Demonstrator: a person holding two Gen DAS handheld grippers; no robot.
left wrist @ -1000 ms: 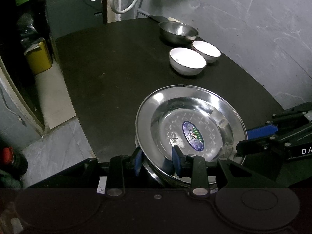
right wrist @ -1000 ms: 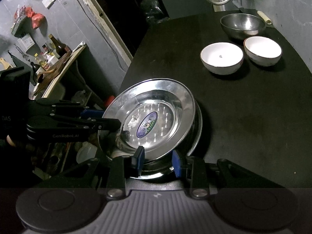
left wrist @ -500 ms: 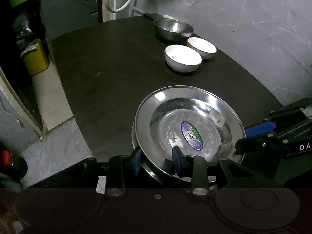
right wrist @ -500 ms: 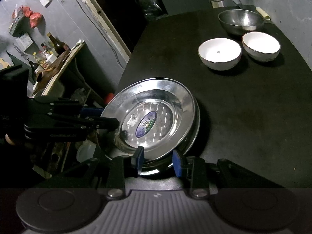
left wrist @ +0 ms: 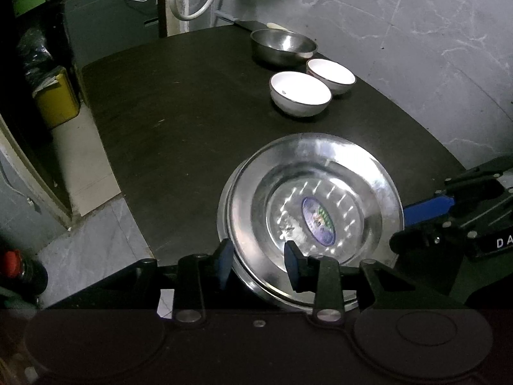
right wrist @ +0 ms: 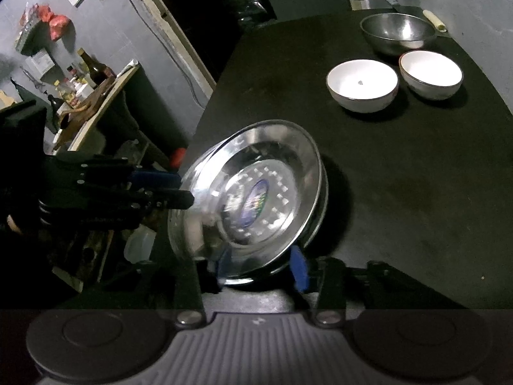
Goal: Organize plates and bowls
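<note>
Currently left gripper (left wrist: 258, 263) clamps plate (left wrist: 311, 215) rim. Right gripper (right wrist: 261, 264) jaws just opening, rim between, pads clear. Steel plate shiny, blue oval label, atop another.

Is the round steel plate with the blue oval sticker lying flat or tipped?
Tipped. In the right wrist view the steel plate leans over a second plate beneath, its left rim raised off the black table.

In front of me, low in the frame, a shiny steel plate (left wrist: 320, 192) with an oval sticker sits tilted on another plate (right wrist: 322, 205). Upper right stand two white bowls (left wrist: 299, 96) (left wrist: 332, 73) side by side, a steel bowl (left wrist: 283, 45) behind them.
</note>
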